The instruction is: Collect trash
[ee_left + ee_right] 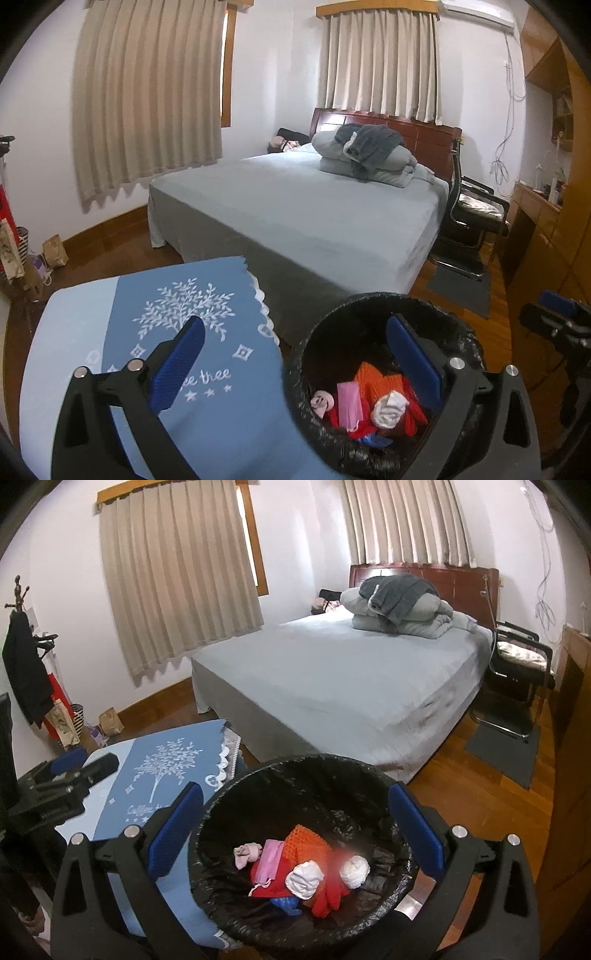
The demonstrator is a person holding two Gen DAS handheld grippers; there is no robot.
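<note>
A bin with a black liner stands beside a table under a blue cloth. Inside it lie an orange knit piece, a pink mask, a red glove and two white crumpled wads. My left gripper hangs open and empty, one finger over the cloth and the other over the bin. My right gripper is also open and empty above the bin. Each gripper shows at the edge of the other's view.
A bed with a grey sheet fills the room behind the bin. A black chair and a wooden desk stand at the right, above a dark floor mat. Bags and a coat stand are at the left wall.
</note>
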